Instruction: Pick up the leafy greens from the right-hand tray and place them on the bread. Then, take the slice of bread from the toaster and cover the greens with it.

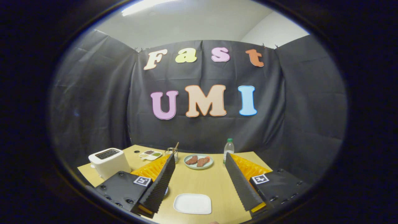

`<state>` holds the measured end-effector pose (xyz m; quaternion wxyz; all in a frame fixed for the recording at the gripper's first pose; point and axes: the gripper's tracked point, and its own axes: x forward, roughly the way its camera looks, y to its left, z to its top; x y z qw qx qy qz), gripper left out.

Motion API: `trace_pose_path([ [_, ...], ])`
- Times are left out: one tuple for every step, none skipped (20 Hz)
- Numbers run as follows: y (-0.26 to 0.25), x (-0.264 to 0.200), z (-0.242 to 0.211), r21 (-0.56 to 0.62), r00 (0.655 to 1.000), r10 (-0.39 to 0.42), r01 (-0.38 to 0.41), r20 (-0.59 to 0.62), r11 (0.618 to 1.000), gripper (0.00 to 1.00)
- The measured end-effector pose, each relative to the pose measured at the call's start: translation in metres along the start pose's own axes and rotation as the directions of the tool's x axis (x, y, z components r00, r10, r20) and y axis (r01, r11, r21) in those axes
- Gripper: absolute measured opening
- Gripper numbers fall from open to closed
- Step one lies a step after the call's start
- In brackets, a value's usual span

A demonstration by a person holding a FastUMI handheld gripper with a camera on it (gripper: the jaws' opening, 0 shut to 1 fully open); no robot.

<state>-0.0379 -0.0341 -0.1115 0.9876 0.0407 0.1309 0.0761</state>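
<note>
While held above the tabletop point(217, 183), tool point(199, 186) spread wide, holding nothing. Between its fingers, near, a white slice of bread point(192, 203). Beyond the fingers, a plate point(198, 161) with two brown pieces, a bottle point(228, 150), a small divided tray point(150, 155), a jar point(172, 153). White toaster point(109, 161) by the left finger; greens not clearly told.

A light wooden tabletop point(199, 183) carries the items. A clear plastic bottle point(228, 151) with a green cap stands upright near the far edge. Left of it, a round pale-green plate point(186, 161) holds two reddish-brown meat pieces point(198, 161) side by side. Further left stands a small glass jar point(173, 154) with a stick in it. A white rectangular plate point(192, 203) lies near the near edge.
</note>
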Motion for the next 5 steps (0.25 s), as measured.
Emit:
trace_pose_path([
  [-0.004,-0.003,0.005,-0.008,1.000,-0.013,0.013,0.013,1.000,1.00],
  [-0.008,-0.005,0.011,-0.011,0.999,-0.022,0.022,0.025,1.000,1.00],
  [-0.009,-0.007,0.018,-0.010,0.999,-0.033,0.034,0.039,0.999,1.00],
  [-0.011,-0.009,0.022,-0.009,0.998,-0.042,0.042,0.044,0.999,1.00],
  [-0.013,-0.010,0.026,-0.005,0.997,-0.049,0.049,0.053,0.999,1.00],
])
